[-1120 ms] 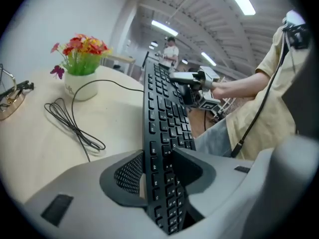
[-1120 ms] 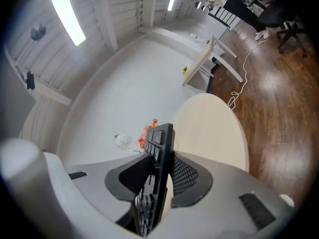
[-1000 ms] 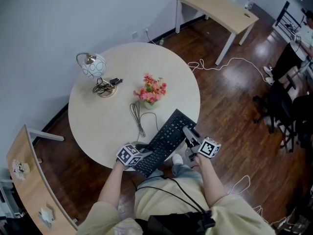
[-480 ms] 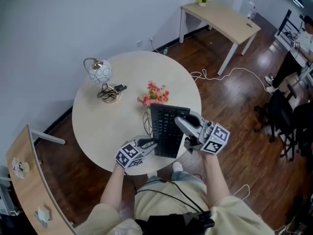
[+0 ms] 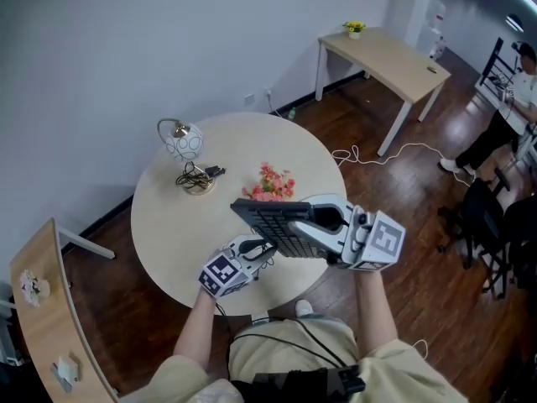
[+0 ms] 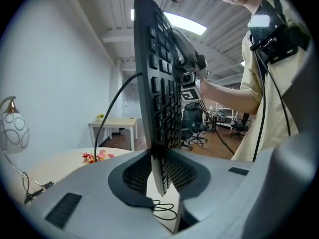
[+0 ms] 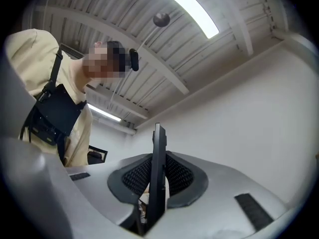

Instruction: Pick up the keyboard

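Observation:
The black keyboard [image 5: 275, 218] hangs in the air above the near edge of the round table [image 5: 168, 225], held at both ends. My left gripper [image 5: 256, 247] is shut on its near left edge; in the left gripper view the keyboard [image 6: 159, 93] stands edge-on between the pads, keys facing right. My right gripper [image 5: 317, 218] is shut on the right end, and in the right gripper view the thin keyboard edge [image 7: 158, 168] rises between the pads. The keyboard's cable [image 6: 112, 108] trails down toward the table.
On the table stand a globe lamp [image 5: 183, 141] with a coiled cord and a small pot of pink flowers [image 5: 273, 181]. A rectangular wooden desk [image 5: 390, 57] is at the back right, white cables [image 5: 369, 154] lie on the floor, and office chairs [image 5: 491, 217] stand at the right.
Both grippers have risen with the keyboard, lifting it off the table. It has swung from a diagonal lie to lying across in front of me, and the right gripper has rolled.

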